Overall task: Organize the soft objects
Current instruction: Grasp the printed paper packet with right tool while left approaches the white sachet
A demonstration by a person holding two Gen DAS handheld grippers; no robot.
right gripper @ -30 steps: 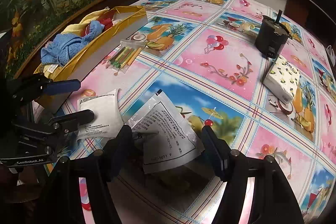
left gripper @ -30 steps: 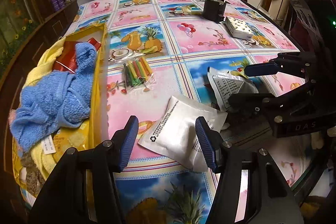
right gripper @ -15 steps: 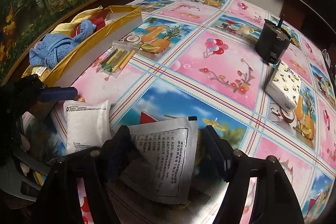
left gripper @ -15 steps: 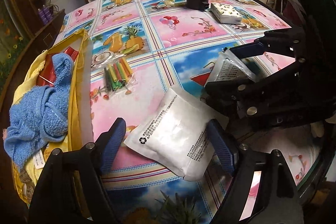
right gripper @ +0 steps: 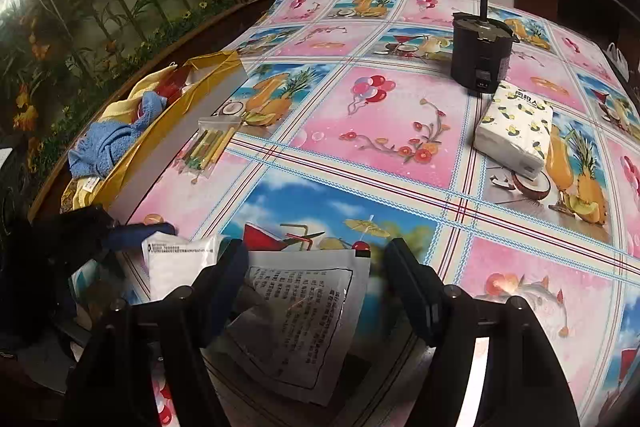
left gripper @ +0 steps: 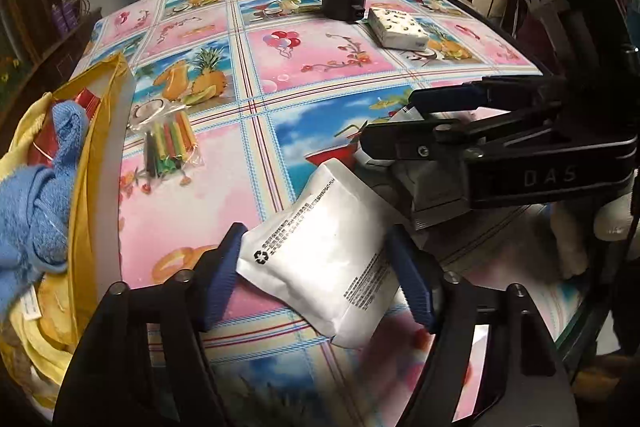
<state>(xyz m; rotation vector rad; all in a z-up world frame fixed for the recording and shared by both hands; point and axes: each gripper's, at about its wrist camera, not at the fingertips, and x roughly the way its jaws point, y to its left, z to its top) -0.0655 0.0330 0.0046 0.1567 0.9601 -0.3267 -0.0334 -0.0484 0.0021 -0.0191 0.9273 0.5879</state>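
A white soft pouch (left gripper: 328, 251) with a recycling mark lies between the fingers of my left gripper (left gripper: 316, 275), which is open around it at the table's near edge. The pouch also shows in the right wrist view (right gripper: 176, 267). A silver printed pouch (right gripper: 296, 315) lies between the fingers of my right gripper (right gripper: 316, 283), which is open. The right gripper shows from the side in the left wrist view (left gripper: 400, 119), over the silver pouch (left gripper: 432, 187). A yellow box (left gripper: 96, 155) at the left holds a blue towel (left gripper: 36, 211) and yellow cloth.
A clear bag of coloured sticks (left gripper: 168, 143) lies beside the yellow box. A black device (right gripper: 480, 55) and a tissue pack (right gripper: 516, 131) stand farther back on the patterned tablecloth (right gripper: 380, 131). Shelves and a cabinet line the room behind.
Both grippers moved forward and down, so each pouch now sits deeper between its fingers. The left gripper's jaws widened since a second ago. The silver pouch shifted toward the table edge.
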